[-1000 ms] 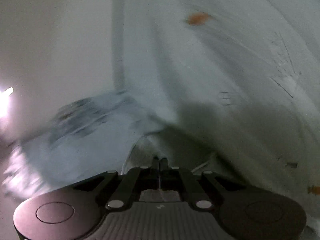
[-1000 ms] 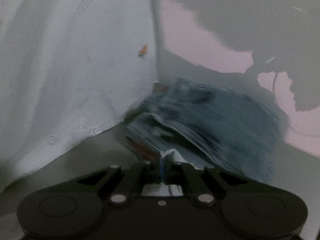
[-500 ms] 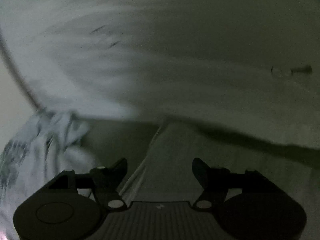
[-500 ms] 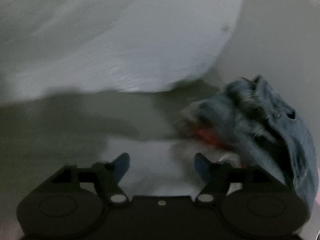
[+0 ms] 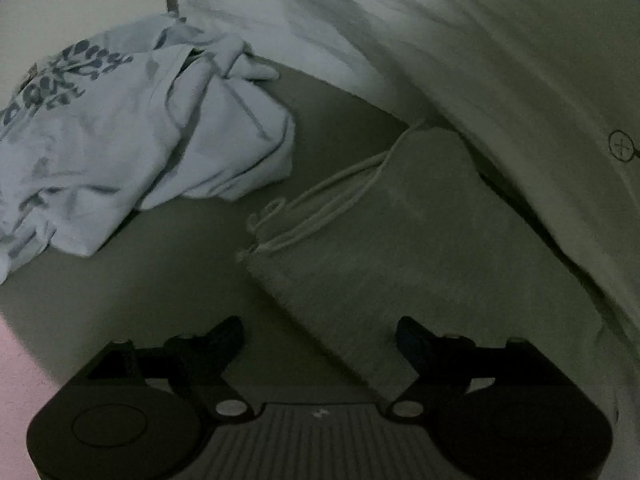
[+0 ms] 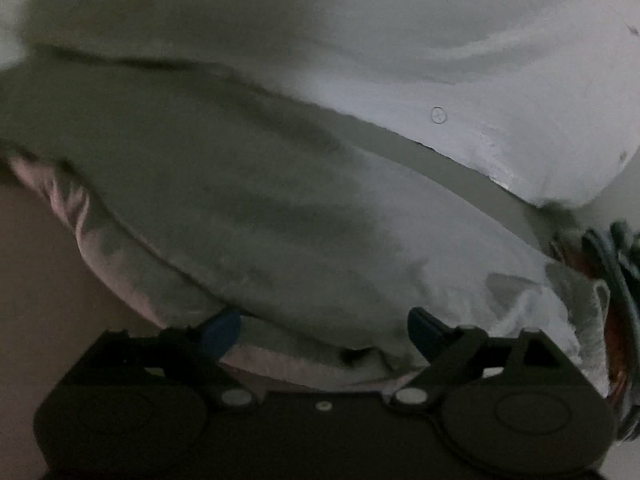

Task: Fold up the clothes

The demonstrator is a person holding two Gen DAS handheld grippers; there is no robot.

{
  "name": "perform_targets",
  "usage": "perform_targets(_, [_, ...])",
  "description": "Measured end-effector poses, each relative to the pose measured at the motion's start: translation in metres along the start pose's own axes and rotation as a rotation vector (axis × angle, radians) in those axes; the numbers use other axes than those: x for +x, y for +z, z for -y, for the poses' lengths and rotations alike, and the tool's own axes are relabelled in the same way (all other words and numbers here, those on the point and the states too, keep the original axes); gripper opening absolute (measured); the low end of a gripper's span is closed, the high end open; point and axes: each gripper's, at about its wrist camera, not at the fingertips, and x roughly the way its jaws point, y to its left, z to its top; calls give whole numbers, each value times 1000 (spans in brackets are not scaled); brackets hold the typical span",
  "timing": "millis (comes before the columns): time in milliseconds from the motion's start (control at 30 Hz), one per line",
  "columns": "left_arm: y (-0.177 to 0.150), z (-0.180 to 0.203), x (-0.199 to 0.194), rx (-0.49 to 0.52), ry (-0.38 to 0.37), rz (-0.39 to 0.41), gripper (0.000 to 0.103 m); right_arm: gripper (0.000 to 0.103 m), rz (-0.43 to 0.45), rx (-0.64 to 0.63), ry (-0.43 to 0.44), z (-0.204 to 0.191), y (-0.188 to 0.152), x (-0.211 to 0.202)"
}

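My left tongs (image 5: 320, 340) stand wide and empty over the near corner of the folded towel (image 5: 420, 240), whose corded edge faces bare table (image 5: 160, 280) on its left; a crumpled printed shirt (image 5: 120, 128) lies beyond that gap and a white sheet (image 5: 500, 60) crowds the towel's far and right sides. My right tongs (image 6: 324, 328) also gape wide, holding nothing, at the towel's (image 6: 240, 200) near edge, with jeans (image 6: 616, 248) bunched just right of it.
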Motion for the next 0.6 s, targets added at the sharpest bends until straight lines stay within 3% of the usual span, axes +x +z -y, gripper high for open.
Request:
perform_targets(33, [0, 6, 2, 3, 15, 17, 80, 91, 6, 17, -14, 0, 2, 3])
perform_targets(100, [1, 18, 5, 19, 70, 58, 48, 93, -5, 94, -21, 4, 5, 9])
perform_targets(133, [2, 21, 5, 26, 99, 73, 41, 93, -17, 128, -22, 6, 7, 13])
perform_targets(167, [2, 24, 6, 32, 126, 88, 17, 93, -48, 118, -54, 6, 7, 21])
perform_targets(200, [5, 24, 7, 20, 109, 89, 8, 98, -62, 98, -80, 4, 7, 24])
perform_targets(367, [14, 10, -4, -28, 138, 96, 7, 94, -78, -8, -194, 4, -12, 2])
perform_targets(433, [10, 1, -20, -36, 129, 111, 7, 85, -136, -12, -244, 12, -31, -11])
perform_targets(500, [4, -8, -37, -36, 117, 127, 7, 69, -176, 39, -235, 21, -49, -25])
perform_targets(600, [-14, -22, -66, 26, 121, 161, 7, 70, -234, 121, -215, 36, -76, -45])
